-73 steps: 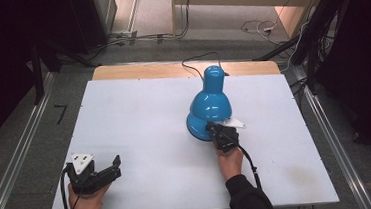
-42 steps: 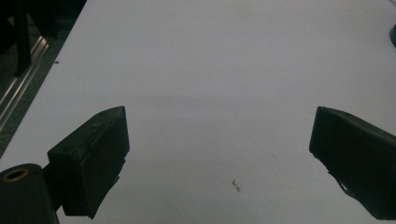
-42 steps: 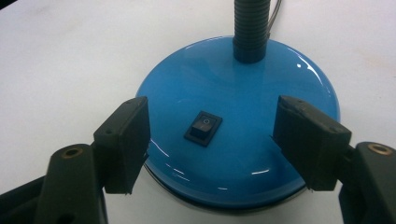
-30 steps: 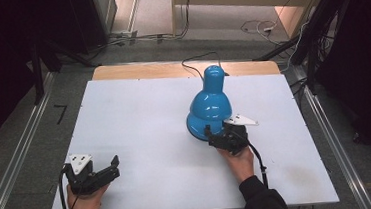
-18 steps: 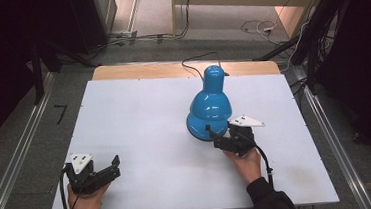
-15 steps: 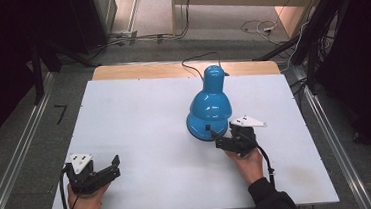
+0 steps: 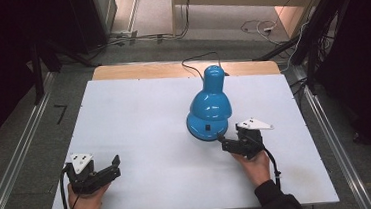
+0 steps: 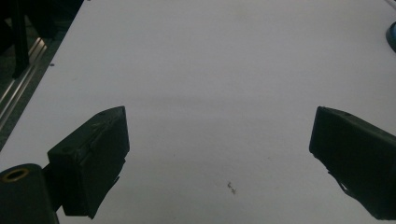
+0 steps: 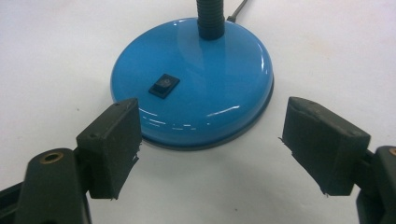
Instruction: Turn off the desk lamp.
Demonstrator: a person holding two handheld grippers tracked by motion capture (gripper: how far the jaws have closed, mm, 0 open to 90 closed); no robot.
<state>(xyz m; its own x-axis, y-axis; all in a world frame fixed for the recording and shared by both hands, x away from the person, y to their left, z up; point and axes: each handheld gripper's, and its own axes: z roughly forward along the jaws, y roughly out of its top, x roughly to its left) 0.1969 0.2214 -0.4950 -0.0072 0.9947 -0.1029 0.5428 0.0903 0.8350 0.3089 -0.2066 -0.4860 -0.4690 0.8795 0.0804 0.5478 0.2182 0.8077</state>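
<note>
A blue desk lamp (image 7: 208, 105) stands right of the table's middle, its shade bent over its round base (image 9: 205, 65). A black rocker switch (image 9: 164, 85) sits on the base's top. My right gripper (image 7: 225, 145) rests just off the base's near right rim, pointing at it. In the right gripper view its jaws (image 9: 212, 116) stand open a little short of the base and touch nothing. My left gripper (image 7: 112, 169) lies at the near left corner of the white table (image 7: 139, 118). It is open (image 8: 219, 126) over bare tabletop.
The lamp's black cord (image 7: 195, 62) runs over the wooden strip (image 7: 145, 70) at the table's far edge. Metal rails (image 7: 21, 147) flank the table on the floor. Loose cables (image 7: 257, 27) lie on the floor beyond it.
My right gripper has drawn back from the lamp base, toward the right and the near edge. The lamp and my left gripper have not moved.
</note>
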